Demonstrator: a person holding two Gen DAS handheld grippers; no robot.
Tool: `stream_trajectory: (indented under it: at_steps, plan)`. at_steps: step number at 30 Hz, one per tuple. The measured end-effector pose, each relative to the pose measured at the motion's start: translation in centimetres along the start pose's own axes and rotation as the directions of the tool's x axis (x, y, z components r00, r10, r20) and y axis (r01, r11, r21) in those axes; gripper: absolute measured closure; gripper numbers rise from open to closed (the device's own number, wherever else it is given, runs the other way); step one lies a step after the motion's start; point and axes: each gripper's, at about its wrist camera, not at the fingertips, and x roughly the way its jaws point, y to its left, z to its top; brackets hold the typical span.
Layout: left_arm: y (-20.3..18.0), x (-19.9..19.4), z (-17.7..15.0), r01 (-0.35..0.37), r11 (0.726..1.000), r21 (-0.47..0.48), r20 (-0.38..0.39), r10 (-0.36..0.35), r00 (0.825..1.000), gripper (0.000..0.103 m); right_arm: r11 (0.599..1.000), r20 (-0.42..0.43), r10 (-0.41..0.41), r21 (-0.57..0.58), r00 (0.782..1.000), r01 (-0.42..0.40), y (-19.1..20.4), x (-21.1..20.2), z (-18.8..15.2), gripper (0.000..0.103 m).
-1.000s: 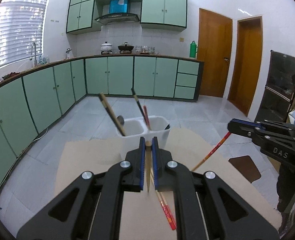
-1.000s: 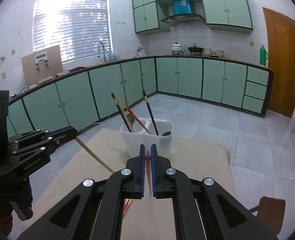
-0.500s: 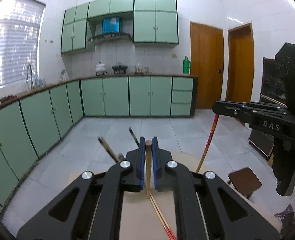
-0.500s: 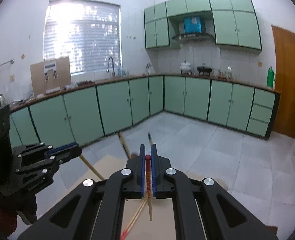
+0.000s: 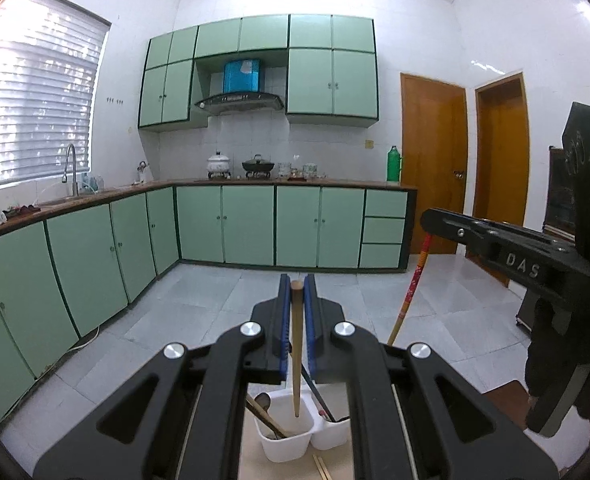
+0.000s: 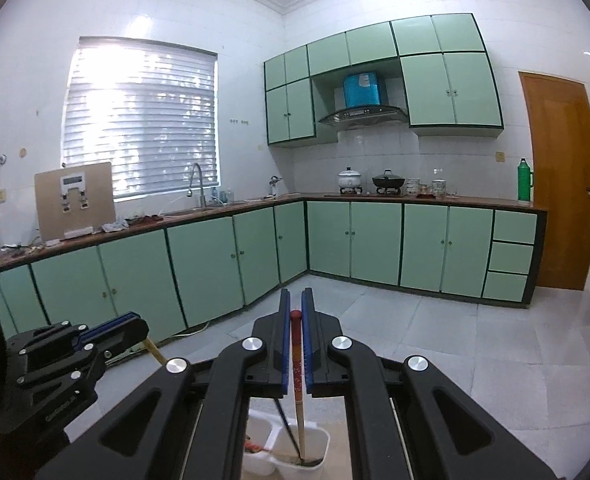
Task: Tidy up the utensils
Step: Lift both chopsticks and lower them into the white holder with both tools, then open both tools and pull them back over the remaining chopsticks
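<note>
Left claw (image 5: 296,286): closed on a plain wooden chopstick (image 5: 296,344), blue pads pressing it from both sides. Stick hangs near upright, top end level with the claw tips, lower tip pointing down into the left compartment of the white holder (image 5: 285,438). Tip looks to sit over the compartment's far wall; contact with the holder cannot be judged from this angle.

White holder: two compartments side by side, standing on a tan surface (image 5: 335,468) below both claws. Left compartment holds a dark-handled utensil and what may be a spoon, leaning left. Right compartment holds a black chopstick (image 6: 285,420), slanted, and something red at its base. Two pale stick ends lie on the surface just in front of the holder.

Right claw (image 6: 296,306): closed on a red chopstick (image 6: 297,364) with patterned upper half and pale lower end. Stick hangs near upright, lower end inside the holder's right compartment, beside the black chopstick.

From the left wrist view, the right claw shows at the far right, red stick angling down from it.

Background: green kitchen cabinets (image 6: 199,264), window blinds, wooden doors.
</note>
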Motion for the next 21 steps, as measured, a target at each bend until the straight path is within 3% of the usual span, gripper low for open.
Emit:
stream_trajectory:
  at_steps: [8, 15, 18, 20, 21]
  plan:
    - [1.2, 4.8, -2.8, -0.015, 1.000, -0.026, -0.085, 0.013, 0.996, 0.097, 0.999, -0.087, -0.010, 0.044, 0.996, 0.014, -1.1, 4.1, -4.3, 0.098]
    - [2.8, 6.4, -5.0, -0.010, 0.999, -0.045, -0.173, 0.002, 0.985, 0.095, 0.999, -0.210, 0.006, 0.036, 0.978, 0.002, -1.1, 6.1, -7.7, 0.097]
    - [3.2, 6.0, -5.4, -0.015, 0.999, -0.048, -0.177, 0.006, 0.984, 0.083, 0.999, -0.237, 0.010, 0.048, 0.972, 0.001, -1.2, 6.2, -8.5, 0.093]
    - [3.4, 5.5, -5.3, -0.017, 0.999, -0.048, -0.170, 0.009, 0.985, 0.075, 0.999, -0.240, 0.003, 0.053, 0.971, 0.010, -1.5, 5.8, -8.8, 0.085]
    - [3.5, 5.1, -5.2, -0.019, 0.999, -0.047, -0.163, 0.012, 0.987, 0.071, 0.998, -0.241, -0.007, 0.053, 0.970, 0.020, -1.6, 5.4, -8.9, 0.076]
